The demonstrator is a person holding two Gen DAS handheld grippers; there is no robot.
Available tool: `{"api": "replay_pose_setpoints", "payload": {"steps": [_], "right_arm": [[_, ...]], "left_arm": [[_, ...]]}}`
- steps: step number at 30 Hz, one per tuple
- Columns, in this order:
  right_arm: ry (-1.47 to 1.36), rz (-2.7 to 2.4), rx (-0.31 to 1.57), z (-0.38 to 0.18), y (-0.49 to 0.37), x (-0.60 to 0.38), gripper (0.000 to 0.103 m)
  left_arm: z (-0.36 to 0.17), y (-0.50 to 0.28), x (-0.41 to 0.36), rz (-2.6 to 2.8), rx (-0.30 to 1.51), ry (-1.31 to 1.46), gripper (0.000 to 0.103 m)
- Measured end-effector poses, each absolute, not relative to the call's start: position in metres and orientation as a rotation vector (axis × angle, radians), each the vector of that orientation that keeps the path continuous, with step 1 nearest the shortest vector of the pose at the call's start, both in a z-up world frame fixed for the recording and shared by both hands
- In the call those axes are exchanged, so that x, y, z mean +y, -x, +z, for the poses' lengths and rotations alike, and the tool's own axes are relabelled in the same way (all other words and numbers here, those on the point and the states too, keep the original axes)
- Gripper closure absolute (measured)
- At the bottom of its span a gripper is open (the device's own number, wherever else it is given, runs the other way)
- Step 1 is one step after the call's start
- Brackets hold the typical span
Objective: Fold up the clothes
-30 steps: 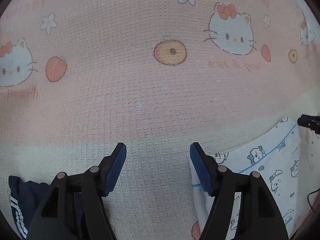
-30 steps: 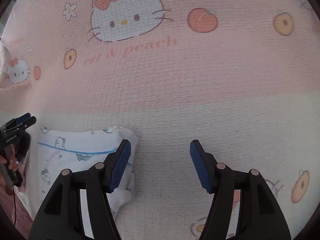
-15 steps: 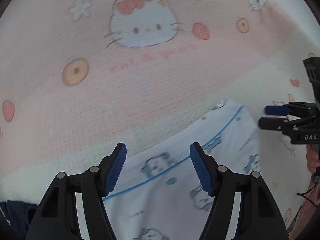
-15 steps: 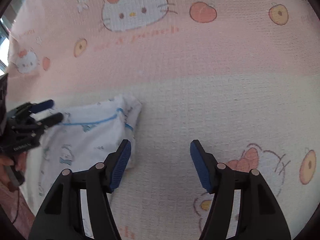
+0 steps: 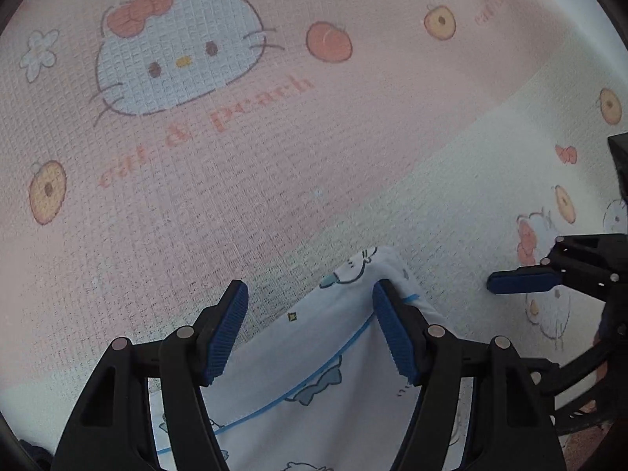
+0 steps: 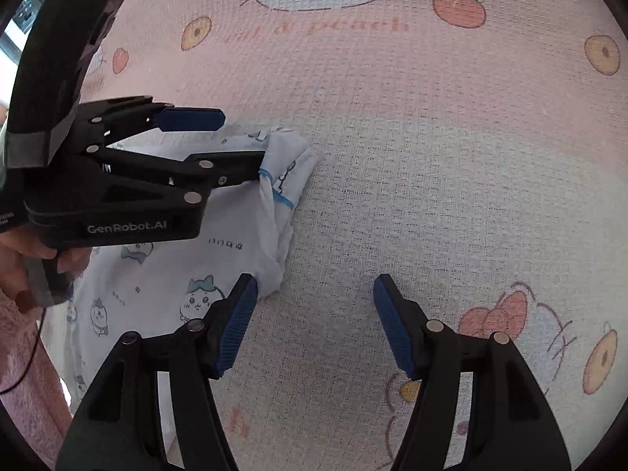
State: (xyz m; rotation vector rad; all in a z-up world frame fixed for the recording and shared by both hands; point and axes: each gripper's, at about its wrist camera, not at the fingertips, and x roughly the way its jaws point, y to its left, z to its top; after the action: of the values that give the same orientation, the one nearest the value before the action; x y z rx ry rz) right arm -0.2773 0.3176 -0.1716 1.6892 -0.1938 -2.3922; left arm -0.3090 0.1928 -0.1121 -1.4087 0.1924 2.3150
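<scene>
Your left gripper (image 5: 310, 329) stands spread over the corner of the white printed garment (image 6: 165, 274), pads not pressing the cloth. Your right gripper (image 6: 314, 324) is also spread, just beside the garment's bunched edge, over bare blanket (image 6: 431, 157). The garment lies on the pink-and-cream cartoon blanket, partly bunched at its blue-trimmed edge.

A white garment (image 6: 165, 274) printed with small pale-blue cartoon animals and trimmed with a thin blue line lies on a waffle-textured blanket (image 5: 274, 165) banded in pink and cream, patterned with white cat faces wearing orange-red bows, peaches and flowers. Both black tongs carry blue ridged pads (image 5: 227, 333).
</scene>
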Motion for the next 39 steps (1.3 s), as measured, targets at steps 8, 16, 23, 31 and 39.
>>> {"api": "replay_pose_setpoints", "payload": {"steps": [8,16,23,31,39], "right_arm": [[-1.592,-2.527,-0.389,-0.178,0.299,0.33,0.036],[-1.605,-2.442,-0.198,-0.173,0.287,0.31,0.036],[-1.6,-2.484,0.011,-0.172,0.275,0.301,0.038],[-1.698,-2.697,0.13,-0.171,0.276,0.32,0.049],[-1.478,-2.533,-0.341,-0.144,0.286,0.346,0.051]], "left_arm": [[-0.12,0.302,0.184,2.342,0.227,1.437,0.035],[-0.115,0.3,0.172,2.333,0.191,1.403,0.035],[-0.136,0.305,0.19,2.304,0.272,1.467,0.033],[-0.14,0.304,0.18,2.305,0.25,1.482,0.03],[-0.131,0.288,0.18,2.35,0.211,1.383,0.03]]}}
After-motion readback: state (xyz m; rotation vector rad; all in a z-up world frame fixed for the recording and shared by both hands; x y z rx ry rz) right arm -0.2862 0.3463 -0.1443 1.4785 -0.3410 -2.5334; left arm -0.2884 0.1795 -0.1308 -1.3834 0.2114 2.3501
